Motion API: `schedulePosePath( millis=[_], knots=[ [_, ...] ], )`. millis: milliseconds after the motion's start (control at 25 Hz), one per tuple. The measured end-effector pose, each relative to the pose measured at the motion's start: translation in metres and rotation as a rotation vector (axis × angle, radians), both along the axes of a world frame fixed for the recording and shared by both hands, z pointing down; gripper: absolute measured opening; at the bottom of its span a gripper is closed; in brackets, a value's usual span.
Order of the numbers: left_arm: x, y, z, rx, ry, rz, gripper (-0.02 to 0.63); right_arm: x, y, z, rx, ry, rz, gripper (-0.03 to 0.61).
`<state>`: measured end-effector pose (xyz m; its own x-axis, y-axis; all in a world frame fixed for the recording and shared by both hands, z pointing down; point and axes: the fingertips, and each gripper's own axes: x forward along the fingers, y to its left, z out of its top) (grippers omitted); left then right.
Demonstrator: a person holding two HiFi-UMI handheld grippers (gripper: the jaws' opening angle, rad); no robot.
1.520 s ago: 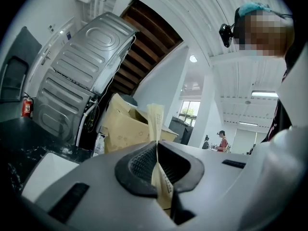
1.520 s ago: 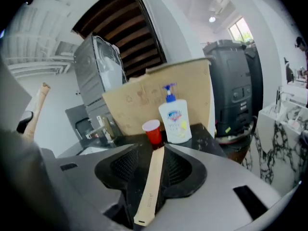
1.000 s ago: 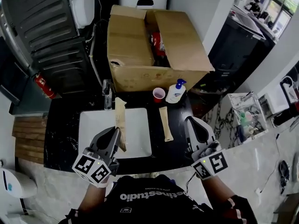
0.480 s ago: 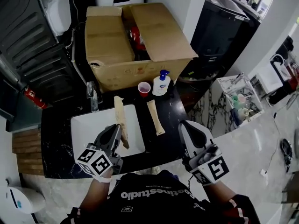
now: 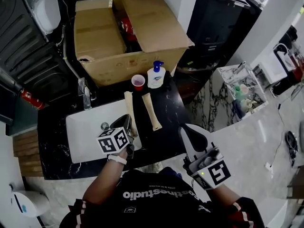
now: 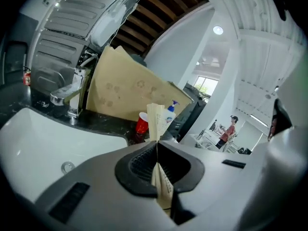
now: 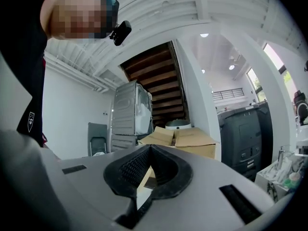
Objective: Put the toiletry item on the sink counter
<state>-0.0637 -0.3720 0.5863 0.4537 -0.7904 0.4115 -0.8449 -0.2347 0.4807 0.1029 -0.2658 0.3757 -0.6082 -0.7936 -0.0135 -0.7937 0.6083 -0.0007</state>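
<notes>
A long tan paper-wrapped toiletry packet (image 5: 129,106) is clamped in my left gripper (image 5: 127,121), which is shut on it over the right edge of the white sink basin (image 5: 85,132). In the left gripper view the packet (image 6: 155,117) sticks out past the closed jaws of the left gripper (image 6: 157,150), pointing toward the back of the counter. A second, similar packet (image 5: 151,111) lies flat on the black counter (image 5: 171,113) just right of the held one. My right gripper (image 5: 187,133) hangs off the counter's front right corner, shut and empty; the right gripper (image 7: 150,149) looks up at the room.
A red cup (image 5: 138,81) and a white pump bottle (image 5: 155,76) stand at the counter's back, in front of an open cardboard box (image 5: 128,32). A chrome faucet (image 5: 84,93) rises at the basin's back left. A wire rack of bottles (image 5: 240,96) sits to the right.
My left gripper has carried the packet rightward and farther back, from over the basin to its right edge beside the lying packet. The right gripper stays low at the front right.
</notes>
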Motion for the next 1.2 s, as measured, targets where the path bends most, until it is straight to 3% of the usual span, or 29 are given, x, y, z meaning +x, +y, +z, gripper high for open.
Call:
schedulePosePath(
  millis=[320,560,680,920,1200],
  knots=[
    [0.018,-0.026,0.069,-0.172,-0.091,-0.118,0.021,0.014,-0.009,0.011,-0.04,-0.029,-0.03,0.037],
    [0.035,-0.032,0.101,-0.243,-0.197,-0.099,0.021,0.023,-0.015,0.017,-0.062,-0.053,-0.046,0.037],
    [0.038,-0.037,0.106,-0.264,-0.208,-0.112,0.021,0.024,-0.017,0.018,-0.063,-0.056,-0.057,0.037],
    [0.042,-0.041,0.104,-0.283,-0.149,-0.125,0.025,0.029,-0.021,0.02,-0.074,-0.068,-0.059,0.037],
    [0.042,-0.046,0.086,-0.209,-0.158,-0.096,0.153,0.024,-0.024,0.01,-0.051,-0.063,-0.066,0.037]
  ],
)
